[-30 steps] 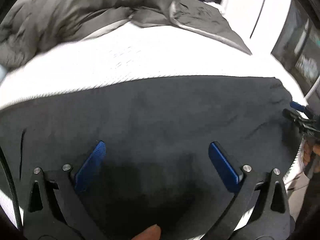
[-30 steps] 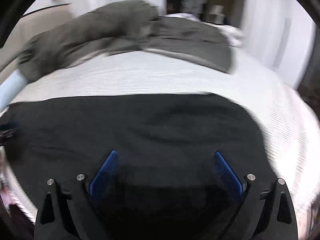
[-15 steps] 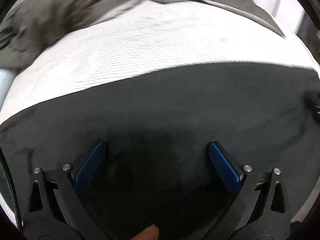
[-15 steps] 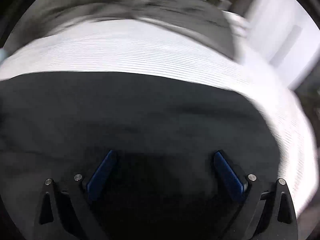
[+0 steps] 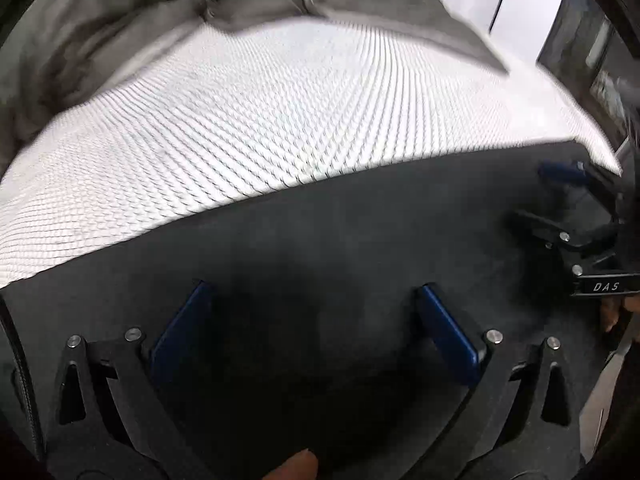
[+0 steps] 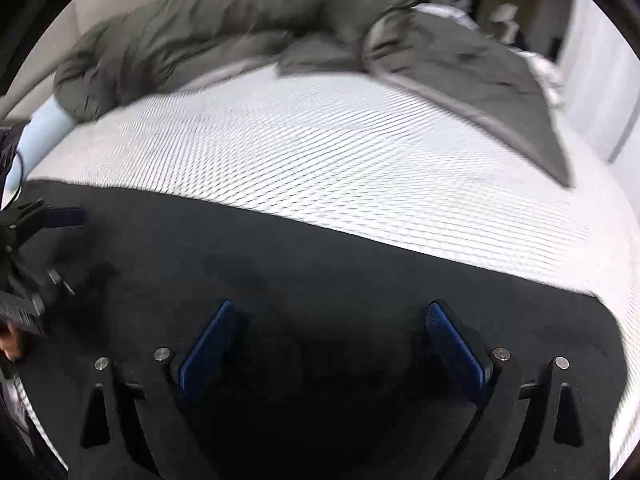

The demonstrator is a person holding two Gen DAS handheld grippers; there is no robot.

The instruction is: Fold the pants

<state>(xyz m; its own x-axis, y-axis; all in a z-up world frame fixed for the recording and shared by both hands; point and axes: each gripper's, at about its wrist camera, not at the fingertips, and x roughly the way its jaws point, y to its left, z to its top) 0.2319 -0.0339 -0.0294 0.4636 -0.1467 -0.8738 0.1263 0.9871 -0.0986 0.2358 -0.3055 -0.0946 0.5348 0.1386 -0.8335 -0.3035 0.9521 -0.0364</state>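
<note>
Both tongs, left (image 5: 314, 320) and right (image 6: 330, 340), now lower over pants (image 5: 320, 240).

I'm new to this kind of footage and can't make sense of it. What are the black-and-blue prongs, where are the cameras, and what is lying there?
A person holds one two-finger tool in each hand; a camera on each looks along its fingers. One view shows the left gripper, the other the right gripper. Both are open and hold nothing. Under them dark pants lie spread on a white mattress, with a grey blanket bunched at the far end. Each gripper also shows at the edge of the other's view.
</note>
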